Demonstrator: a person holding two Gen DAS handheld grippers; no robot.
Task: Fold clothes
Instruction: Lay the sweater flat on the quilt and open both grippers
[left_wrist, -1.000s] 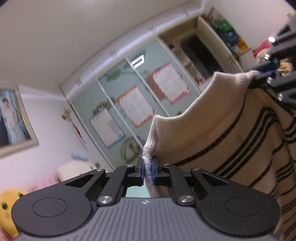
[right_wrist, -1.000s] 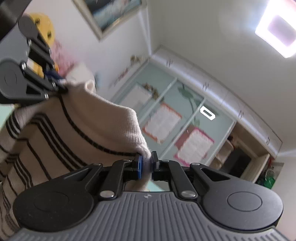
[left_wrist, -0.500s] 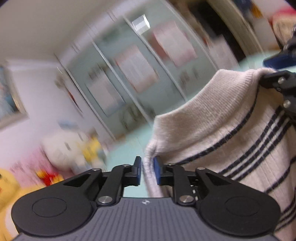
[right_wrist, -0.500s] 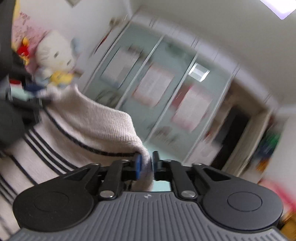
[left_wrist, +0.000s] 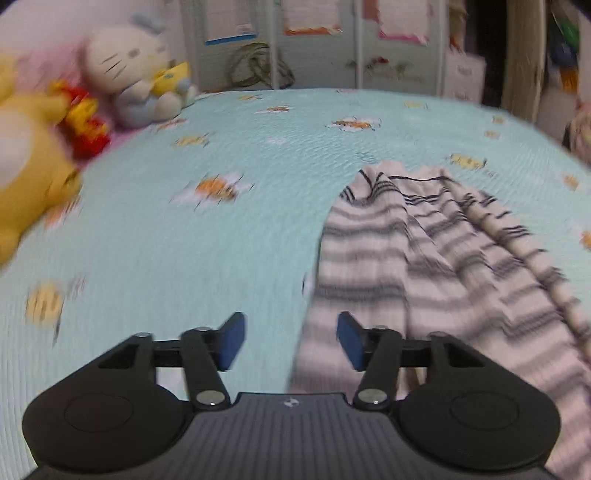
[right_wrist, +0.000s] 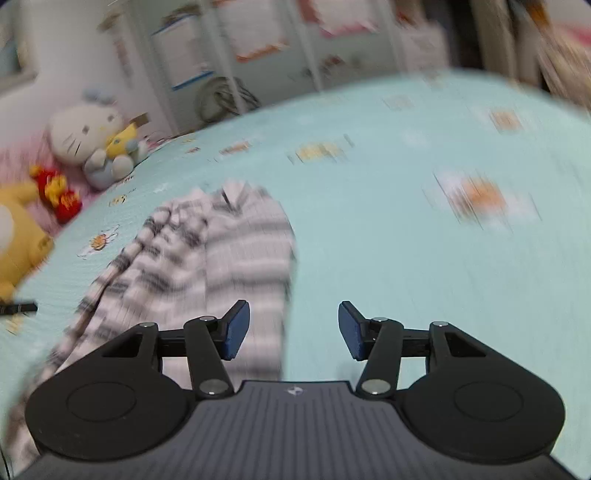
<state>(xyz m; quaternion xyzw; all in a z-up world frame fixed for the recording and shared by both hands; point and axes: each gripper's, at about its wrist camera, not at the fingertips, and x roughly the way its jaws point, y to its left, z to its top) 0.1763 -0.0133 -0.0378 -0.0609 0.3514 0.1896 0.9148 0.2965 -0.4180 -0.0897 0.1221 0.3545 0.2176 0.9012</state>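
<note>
Both grippers stand with their jaws well apart and hold nothing: the left gripper (left_wrist: 290, 341) and the right gripper (right_wrist: 293, 330) have just been opening, and the striped sweater (left_wrist: 424, 266) that each pinched by an upper corner a second ago has dropped clear of the blue pads. It now lies on the bed (left_wrist: 184, 258), a pale knit with dark stripes, bunched into long lengthwise folds rather than spread flat, its near edge running under the left gripper's right jaw. Plush toys (left_wrist: 125, 74) sit at the far left of the bed, well apart from it.

The risk, as I judge it, is that folding starts on a crumpled sweater: any crease made over those ridges would come out crooked and thick. Motion blur suggests fast hands, so a hasty regrasp could catch two layers at once or drag the knit sideways.
</note>
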